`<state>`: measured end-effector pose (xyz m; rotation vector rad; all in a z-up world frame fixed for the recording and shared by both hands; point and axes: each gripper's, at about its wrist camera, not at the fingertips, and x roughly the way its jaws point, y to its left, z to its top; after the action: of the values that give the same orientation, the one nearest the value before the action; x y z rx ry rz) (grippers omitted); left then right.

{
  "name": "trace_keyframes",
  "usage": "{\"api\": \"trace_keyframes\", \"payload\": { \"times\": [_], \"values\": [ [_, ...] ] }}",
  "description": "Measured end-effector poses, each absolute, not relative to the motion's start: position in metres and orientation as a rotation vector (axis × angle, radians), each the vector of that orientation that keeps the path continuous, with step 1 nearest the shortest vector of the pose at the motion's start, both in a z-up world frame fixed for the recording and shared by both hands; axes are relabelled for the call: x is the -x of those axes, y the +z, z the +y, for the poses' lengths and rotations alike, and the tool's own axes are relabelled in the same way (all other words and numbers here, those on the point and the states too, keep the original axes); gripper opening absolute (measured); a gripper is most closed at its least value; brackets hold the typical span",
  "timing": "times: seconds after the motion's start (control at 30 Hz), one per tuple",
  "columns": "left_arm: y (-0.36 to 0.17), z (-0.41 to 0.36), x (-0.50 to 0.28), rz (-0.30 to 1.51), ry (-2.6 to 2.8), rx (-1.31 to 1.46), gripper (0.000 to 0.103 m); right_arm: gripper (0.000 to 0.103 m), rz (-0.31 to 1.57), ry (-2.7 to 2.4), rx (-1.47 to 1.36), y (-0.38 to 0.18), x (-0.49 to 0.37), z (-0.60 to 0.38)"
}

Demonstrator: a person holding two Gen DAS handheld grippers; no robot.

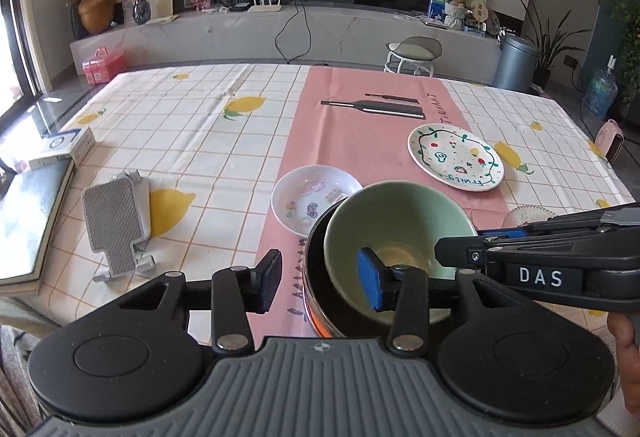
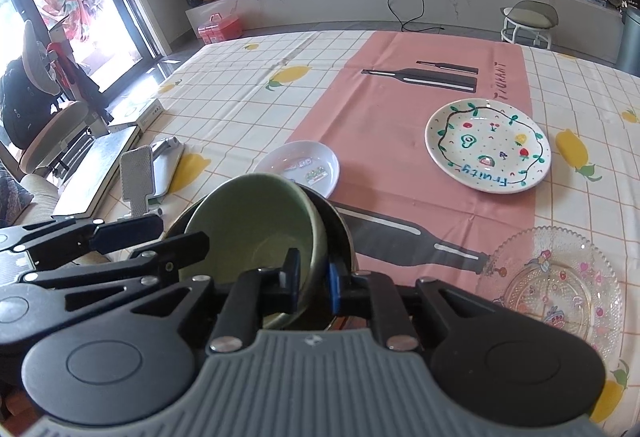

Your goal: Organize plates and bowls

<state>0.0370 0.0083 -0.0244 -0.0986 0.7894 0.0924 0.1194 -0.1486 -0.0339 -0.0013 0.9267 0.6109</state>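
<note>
A green bowl (image 1: 396, 221) (image 2: 256, 221) sits tilted inside a dark bowl (image 1: 314, 277) (image 2: 340, 229) near the table's front edge. My right gripper (image 2: 314, 279) is shut on the green bowl's near rim; it enters the left wrist view from the right (image 1: 460, 251). My left gripper (image 1: 320, 279) is open, its fingers straddling the left rims of both bowls without gripping; it shows at the left of the right wrist view (image 2: 160, 233). A small white sticker plate (image 1: 316, 197) (image 2: 300, 167) lies just behind the bowls. A "Fruity" painted plate (image 1: 456, 157) (image 2: 488, 145) lies further right. A glass plate (image 2: 552, 285) (image 1: 528, 215) lies at the near right.
A grey phone stand (image 1: 116, 225) (image 2: 138, 177) stands left of the bowls. A box (image 1: 64, 149) and a flat board (image 1: 28, 217) lie at the table's left edge. The table has a lemon-check cloth with a pink runner (image 1: 360, 125). A stool (image 1: 414, 55) stands beyond the far edge.
</note>
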Motion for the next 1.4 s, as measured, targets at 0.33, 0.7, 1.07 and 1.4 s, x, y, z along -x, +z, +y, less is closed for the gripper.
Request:
{"api": "trace_keyframes", "payload": {
  "times": [0.33, 0.7, 1.07, 1.4],
  "values": [
    [-0.035, 0.033, -0.037, 0.813, 0.000, 0.257, 0.055, 0.041, 0.824, 0.589, 0.032, -0.018, -0.114, -0.151],
    [-0.040, 0.035, -0.036, 0.802, 0.004, 0.259, 0.060, 0.066, 0.910, 0.521, 0.054, -0.047, -0.132, -0.146],
    [-0.041, 0.033, -0.020, 0.751, -0.055, 0.158, 0.067, 0.085, 0.959, 0.593, 0.223, -0.065, -0.125, -0.124],
    [-0.045, 0.042, -0.019, 0.775, -0.094, 0.154, 0.078, 0.087, 0.960, 0.658, 0.231, -0.061, -0.119, -0.123]
  ]
}}
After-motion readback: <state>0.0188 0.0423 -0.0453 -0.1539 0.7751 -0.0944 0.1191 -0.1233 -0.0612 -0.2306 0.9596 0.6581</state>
